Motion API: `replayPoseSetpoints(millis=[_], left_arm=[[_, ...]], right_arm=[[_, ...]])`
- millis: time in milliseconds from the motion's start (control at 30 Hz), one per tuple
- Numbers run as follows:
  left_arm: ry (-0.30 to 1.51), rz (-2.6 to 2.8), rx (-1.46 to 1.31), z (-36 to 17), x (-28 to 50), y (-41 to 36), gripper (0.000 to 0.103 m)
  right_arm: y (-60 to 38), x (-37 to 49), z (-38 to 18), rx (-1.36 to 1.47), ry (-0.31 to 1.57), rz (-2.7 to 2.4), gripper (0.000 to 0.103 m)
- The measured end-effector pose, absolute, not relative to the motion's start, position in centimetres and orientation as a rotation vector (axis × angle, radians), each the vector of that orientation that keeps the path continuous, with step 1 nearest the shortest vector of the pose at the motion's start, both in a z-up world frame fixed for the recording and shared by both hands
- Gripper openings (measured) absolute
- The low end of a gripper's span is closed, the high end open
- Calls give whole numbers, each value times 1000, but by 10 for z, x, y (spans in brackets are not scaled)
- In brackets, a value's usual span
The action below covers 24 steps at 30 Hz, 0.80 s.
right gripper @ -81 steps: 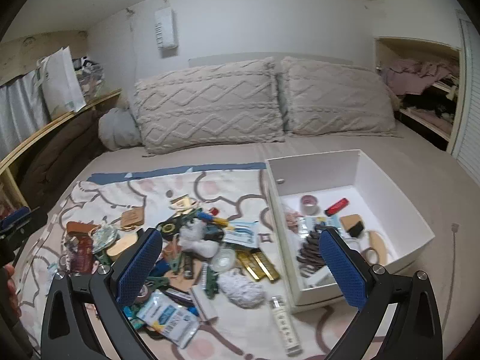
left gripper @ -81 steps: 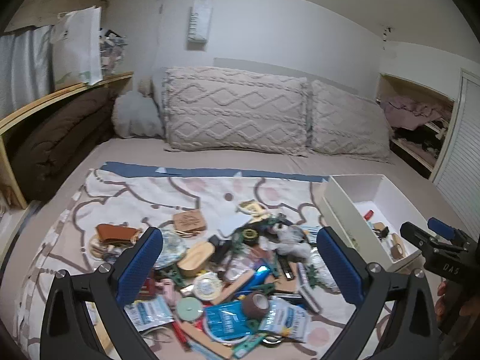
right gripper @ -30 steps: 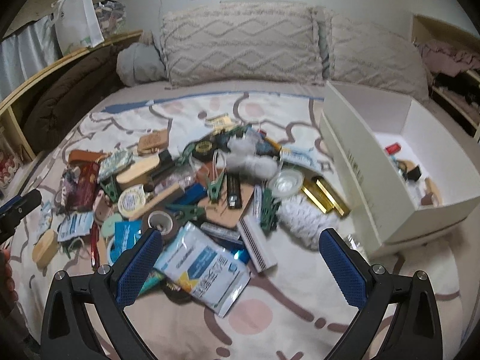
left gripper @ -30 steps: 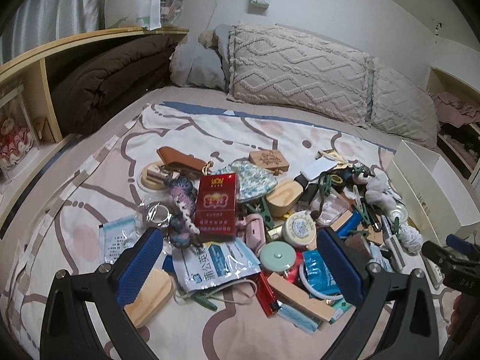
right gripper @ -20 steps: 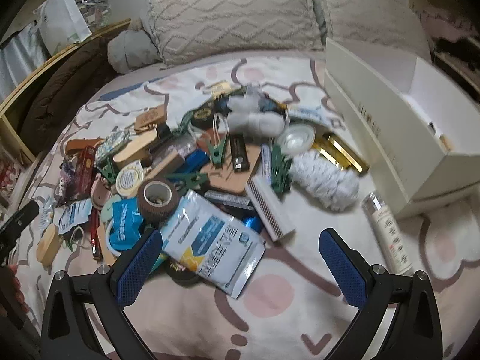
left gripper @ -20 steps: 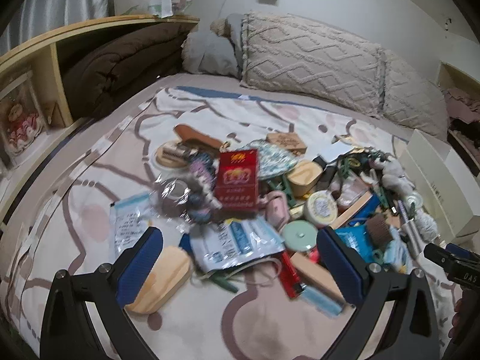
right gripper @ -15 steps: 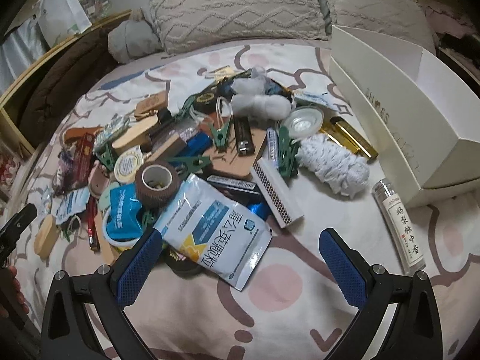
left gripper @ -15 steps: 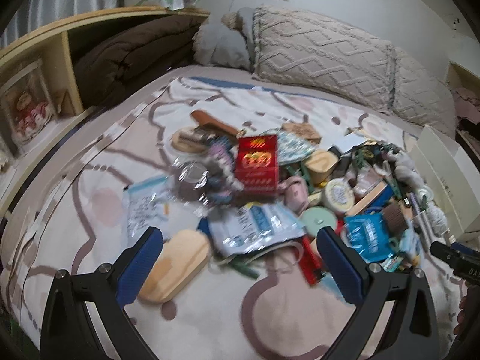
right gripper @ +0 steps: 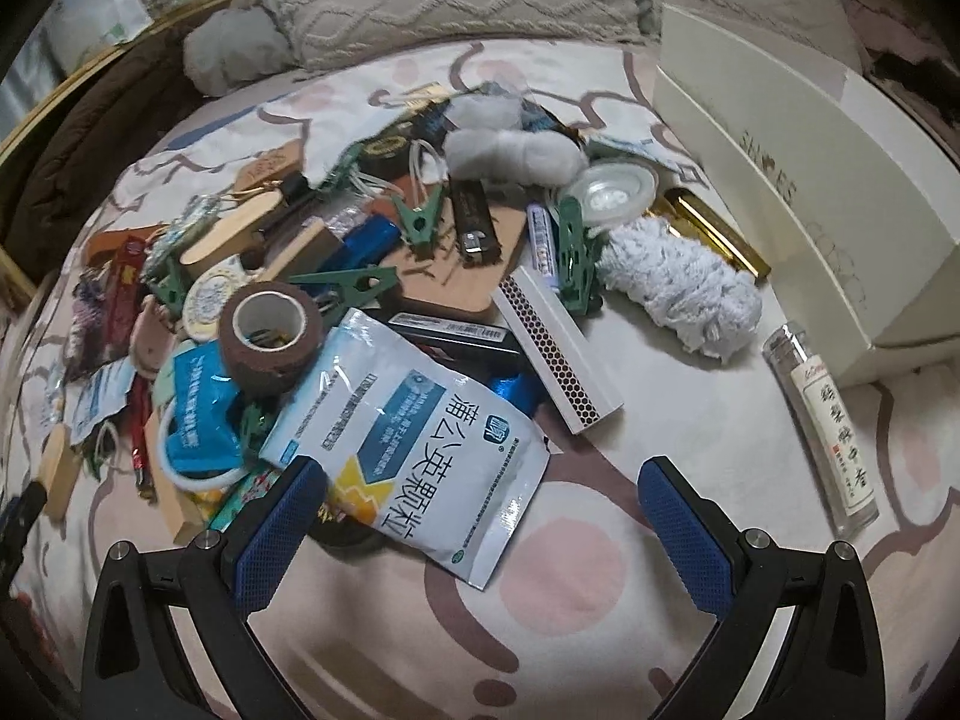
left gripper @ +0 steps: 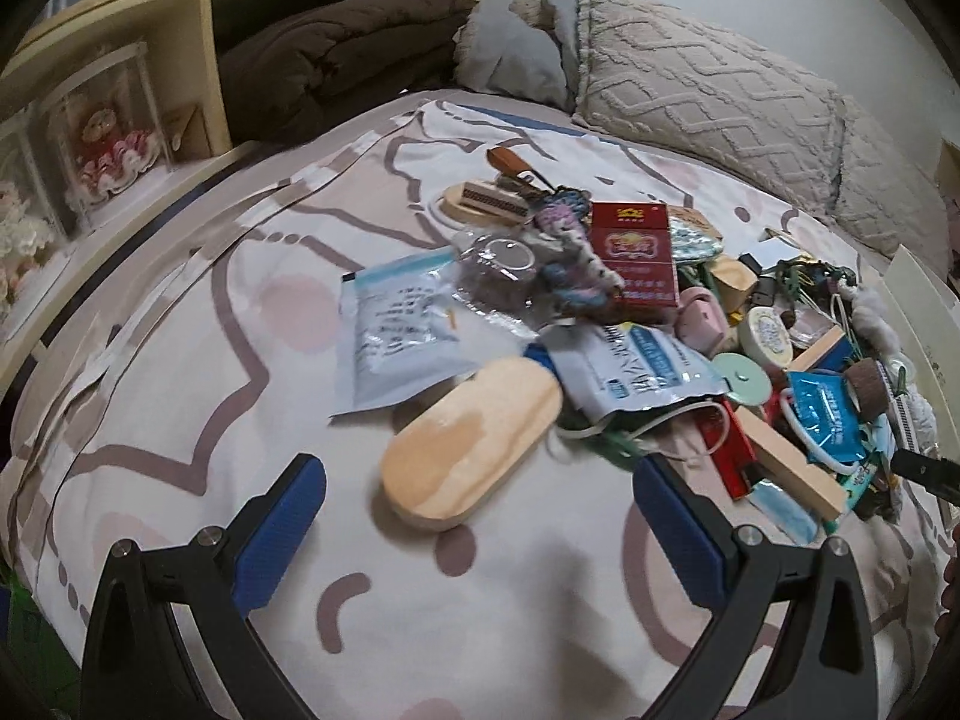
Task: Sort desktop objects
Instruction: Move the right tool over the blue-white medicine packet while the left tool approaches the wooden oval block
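Both grippers have dropped toward the pile, fingers spread, empty: left gripper (left gripper: 480,516) before oval pale wooden block (left gripper: 471,441) (likely pick), right gripper (right gripper: 483,519) over white-blue printed sachet (right gripper: 414,438).

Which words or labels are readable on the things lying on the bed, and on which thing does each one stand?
"蒲公英颗粒": on the white and blue sachet, upside down in the right wrist view.
Faint letters, perhaps "SH..ES": on the side of the white box; not sure.
Chinese characters on the clear tube: too small to read.
Gold print on the red box: blurred.
Print on the blue packet and the grey pouch: unreadable.
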<state>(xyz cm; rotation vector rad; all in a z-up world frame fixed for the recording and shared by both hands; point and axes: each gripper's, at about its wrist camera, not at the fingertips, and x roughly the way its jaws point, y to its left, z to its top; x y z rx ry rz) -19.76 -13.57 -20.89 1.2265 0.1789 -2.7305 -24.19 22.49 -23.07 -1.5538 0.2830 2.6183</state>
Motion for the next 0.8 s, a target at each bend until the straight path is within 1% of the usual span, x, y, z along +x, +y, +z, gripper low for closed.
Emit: replayPoseSetpoints(millis=[133, 333, 500, 667, 800], left_arm=[[217, -2719, 1233, -214, -198, -141, 103], [222, -2706, 1218, -216, -200, -148, 103], [231, -2834, 1219, -216, -210, -147, 103], [300, -2901, 1271, -218, -218, -141, 103], [314, -2924, 1273, -217, -215, -135, 103]], right_arm=[[223, -248, -231, -1526, 301, 2610, 103], [214, -253, -227, -1538, 301, 2640, 103], [199, -255, -227, -1582, 225, 2667, 103], [207, -253, -234, -1604, 245, 2631, 103], [219, -244, -237, -1597, 194, 2599, 103]])
